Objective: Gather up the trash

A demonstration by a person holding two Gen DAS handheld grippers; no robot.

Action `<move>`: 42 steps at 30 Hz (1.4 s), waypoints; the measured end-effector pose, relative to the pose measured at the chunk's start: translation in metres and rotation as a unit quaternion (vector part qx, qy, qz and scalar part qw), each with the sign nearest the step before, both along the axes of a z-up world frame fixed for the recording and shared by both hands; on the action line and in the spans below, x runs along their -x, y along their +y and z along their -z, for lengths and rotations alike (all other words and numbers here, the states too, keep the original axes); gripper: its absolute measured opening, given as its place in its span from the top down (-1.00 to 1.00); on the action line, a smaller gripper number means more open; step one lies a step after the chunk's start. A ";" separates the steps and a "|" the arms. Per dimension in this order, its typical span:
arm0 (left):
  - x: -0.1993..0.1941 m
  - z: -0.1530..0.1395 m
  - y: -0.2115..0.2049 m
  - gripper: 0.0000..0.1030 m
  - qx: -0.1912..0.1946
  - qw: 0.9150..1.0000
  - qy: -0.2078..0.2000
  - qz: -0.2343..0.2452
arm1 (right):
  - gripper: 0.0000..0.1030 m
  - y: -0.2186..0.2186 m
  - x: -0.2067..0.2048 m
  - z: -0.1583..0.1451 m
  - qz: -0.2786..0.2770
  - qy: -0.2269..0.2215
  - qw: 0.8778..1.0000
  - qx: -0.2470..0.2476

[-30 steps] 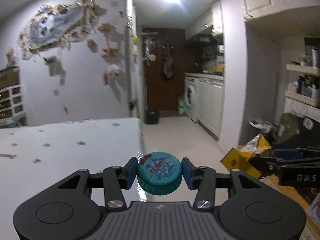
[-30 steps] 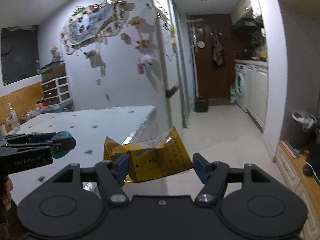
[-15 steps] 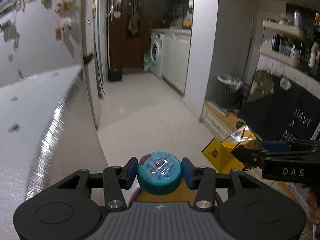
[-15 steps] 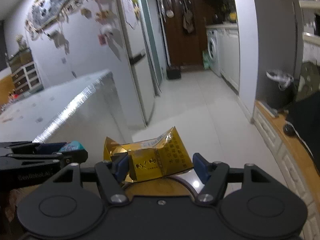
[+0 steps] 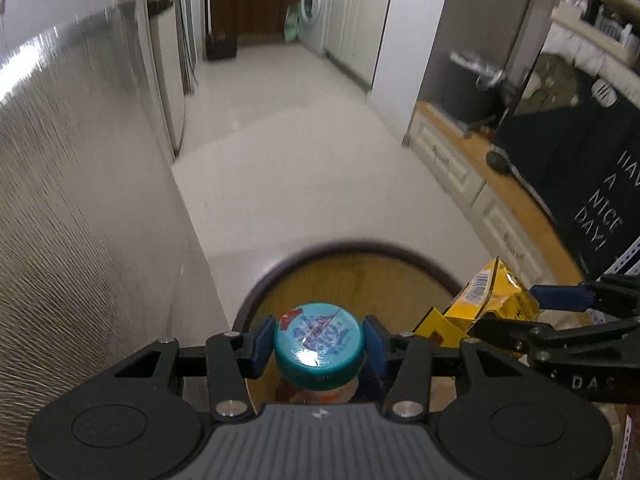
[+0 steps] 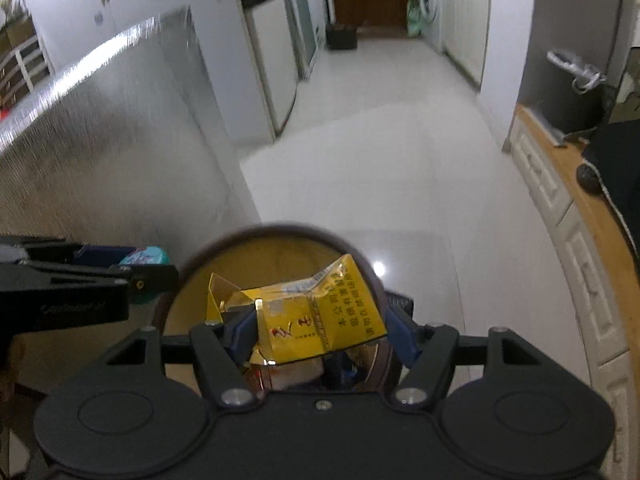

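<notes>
My left gripper point(image 5: 319, 347) is shut on a bottle with a teal cap point(image 5: 319, 342); the cap sits between the blue pads and the bottle's body hangs hidden below. A crumpled yellow cigarette pack point(image 6: 316, 322) is clamped in my right gripper point(image 6: 320, 330). Both grippers hang tilted downward over a round bin point(image 5: 280, 268) with a dark rim and a yellowish inside. In the left wrist view the right gripper point(image 5: 516, 312) holds the yellow pack point(image 5: 488, 300) over the bin's right rim. The right wrist view shows the left gripper point(image 6: 132, 270) with the teal cap point(image 6: 146, 257) at the bin point(image 6: 280, 229)'s left rim.
A silvery counter side point(image 5: 80, 200) rises close on the left of the bin. White tiled floor point(image 5: 304, 152) runs ahead toward a washing machine point(image 5: 314, 0). On the right stand a low wooden-topped cabinet point(image 5: 500, 184) and a black sign with white lettering point(image 5: 600, 200).
Both grippers have come down from table height and tipped downward. The view swung from the wall and tabletop to the floor, and the bin has come into view under both held items.
</notes>
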State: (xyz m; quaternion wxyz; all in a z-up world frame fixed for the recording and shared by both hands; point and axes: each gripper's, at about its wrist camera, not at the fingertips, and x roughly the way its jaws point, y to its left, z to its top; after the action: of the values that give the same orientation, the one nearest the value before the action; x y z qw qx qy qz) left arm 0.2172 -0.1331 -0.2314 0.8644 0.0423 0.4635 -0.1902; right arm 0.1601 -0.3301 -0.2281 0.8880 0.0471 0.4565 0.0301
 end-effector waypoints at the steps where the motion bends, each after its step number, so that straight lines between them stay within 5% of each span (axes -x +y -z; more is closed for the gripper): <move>1: -0.005 0.007 0.001 0.05 -0.001 1.000 0.010 0.000 | -0.33 0.002 -0.003 0.006 -0.005 0.009 1.000 0.002; 18: -0.033 0.074 -0.011 0.02 -0.045 0.993 0.093 0.057 | -0.40 0.035 -0.049 0.065 -0.096 0.128 0.985 0.064; 20: -0.034 0.078 -0.011 -0.41 -0.042 0.993 0.099 0.056 | -0.65 0.036 -0.052 0.066 -0.101 0.129 0.984 0.066; 25: -0.036 0.082 -0.011 -0.72 -0.048 0.992 0.102 0.049 | -0.87 0.038 -0.047 0.065 -0.125 0.125 0.981 0.076; 32: -0.028 0.072 -0.016 -1.00 -0.051 0.993 0.093 0.052 | -1.00 0.036 -0.037 0.057 -0.130 0.120 0.980 0.087; 42: -0.001 0.024 -0.007 -1.00 -0.031 0.997 0.058 0.045 | -1.00 0.028 -0.008 0.016 -0.108 0.071 0.988 0.082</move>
State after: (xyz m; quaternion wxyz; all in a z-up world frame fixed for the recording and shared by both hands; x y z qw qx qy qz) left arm 0.2182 -0.1400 -0.2552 0.8248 0.0786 0.5165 -0.2162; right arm 0.1682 -0.3024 -0.2445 0.8454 -0.0736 0.5221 0.0853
